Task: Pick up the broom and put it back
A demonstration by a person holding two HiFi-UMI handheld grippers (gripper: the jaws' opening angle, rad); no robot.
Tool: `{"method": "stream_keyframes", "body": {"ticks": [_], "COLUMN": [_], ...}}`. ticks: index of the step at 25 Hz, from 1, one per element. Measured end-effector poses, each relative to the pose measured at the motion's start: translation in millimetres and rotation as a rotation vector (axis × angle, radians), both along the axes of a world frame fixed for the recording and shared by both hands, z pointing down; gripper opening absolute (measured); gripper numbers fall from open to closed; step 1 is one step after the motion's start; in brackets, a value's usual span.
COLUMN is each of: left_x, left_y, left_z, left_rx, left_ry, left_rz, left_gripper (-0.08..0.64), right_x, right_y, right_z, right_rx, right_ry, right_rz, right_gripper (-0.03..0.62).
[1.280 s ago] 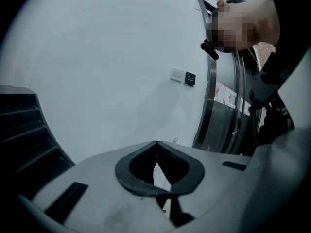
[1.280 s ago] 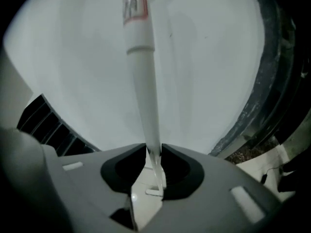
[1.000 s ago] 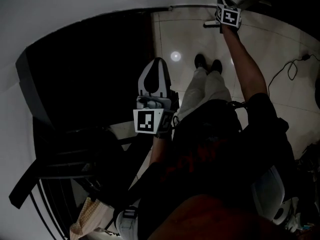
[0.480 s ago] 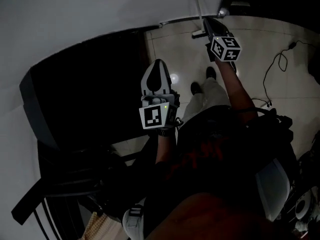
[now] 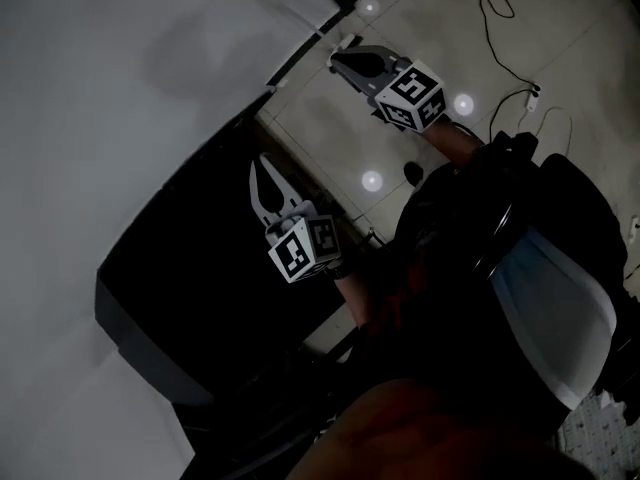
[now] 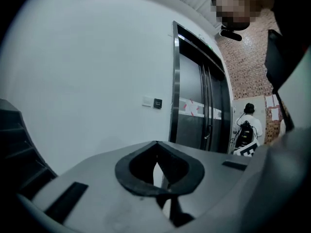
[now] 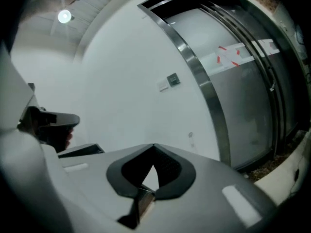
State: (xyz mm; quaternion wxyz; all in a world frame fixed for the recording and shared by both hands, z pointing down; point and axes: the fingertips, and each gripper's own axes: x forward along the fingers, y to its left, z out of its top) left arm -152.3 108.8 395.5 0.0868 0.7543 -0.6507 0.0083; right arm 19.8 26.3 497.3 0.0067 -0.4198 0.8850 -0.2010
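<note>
My right gripper (image 5: 338, 58) is raised and points at the white wall beside the elevator. Its jaws are shut, and a thin brownish stick, the broom handle (image 7: 141, 204), sits pinched low between them in the right gripper view. The rest of the broom is hidden. My left gripper (image 5: 260, 166) is held up over a dark surface, lower and to the left of the right one. In the left gripper view its tips (image 6: 155, 143) meet with nothing between them. The person's arm and dark clothing fill the lower right of the head view.
A steel elevator door (image 7: 243, 81) (image 6: 199, 110) stands right of the white wall, with a small wall switch (image 6: 158, 103). A large black object (image 5: 190, 268) lies below the left gripper. Cables (image 5: 500, 8) trail on the tiled floor. Another person (image 6: 248, 130) stands far off.
The right gripper has come up from the floor by the wall, with the handle in its jaws. The left gripper has also risen. The head view has swung towards the wall.
</note>
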Motion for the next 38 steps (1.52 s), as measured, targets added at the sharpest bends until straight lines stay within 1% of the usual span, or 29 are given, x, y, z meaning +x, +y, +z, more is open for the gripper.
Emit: {"method": "stream_keyframes", "body": {"ticks": [3, 5, 7, 9, 13, 16, 18, 22, 26, 31, 38], "left_x": [-2.4, 6.9, 17.1, 27.4, 41.4, 56.4, 66.8, 76.5, 73.8, 71.3, 64.6], "left_y": [44.7, 73.5, 95.6, 106.4, 116.0, 116.4, 118.0, 128.1, 131.9, 139.0, 151.3], "left_z": [-11.1, -16.2, -23.2, -35.3, -52.6, -58.6, -64.3, -63.7, -64.8, -67.3, -59.9], "left_rx": [0.003, 0.004, 0.007, 0.025, 0.058, 0.081, 0.106, 0.109, 0.109, 0.122, 0.112], "left_ry": [-0.013, 0.000, 0.003, -0.005, -0.014, -0.020, -0.032, -0.035, -0.030, -0.023, -0.003], "left_rz": [0.025, 0.036, 0.059, 0.093, 0.102, 0.118, 0.138, 0.142, 0.130, 0.120, 0.098], "left_gripper": [0.005, 0.005, 0.005, 0.005, 0.005, 0.005, 0.005, 0.005, 0.005, 0.005, 0.005], "right_x": [-23.8, -26.7, -23.0, -14.8, 8.2, 26.4, 35.5, 43.7, 43.3, 44.1, 35.3], "right_y": [78.4, 124.3, 158.3, 176.5, 186.5, 182.9, 181.6, 188.4, 192.9, 199.8, 209.5], "right_z": [-34.7, -53.4, -67.8, -81.7, -120.3, -151.1, -162.4, -155.4, -158.2, -148.5, -141.7], "right_rx": [0.045, 0.063, 0.072, 0.098, 0.219, 0.296, 0.317, 0.297, 0.298, 0.269, 0.242], "right_ry": [-0.063, -0.064, -0.071, -0.054, 0.002, -0.005, -0.018, -0.020, -0.031, -0.034, -0.035], "right_rz": [-0.097, -0.141, -0.153, -0.148, -0.121, -0.078, -0.060, -0.066, -0.072, -0.079, -0.110], "right_gripper": [0.000, 0.000, 0.000, 0.000, 0.000, 0.000, 0.000, 0.000, 0.000, 0.000, 0.000]}}
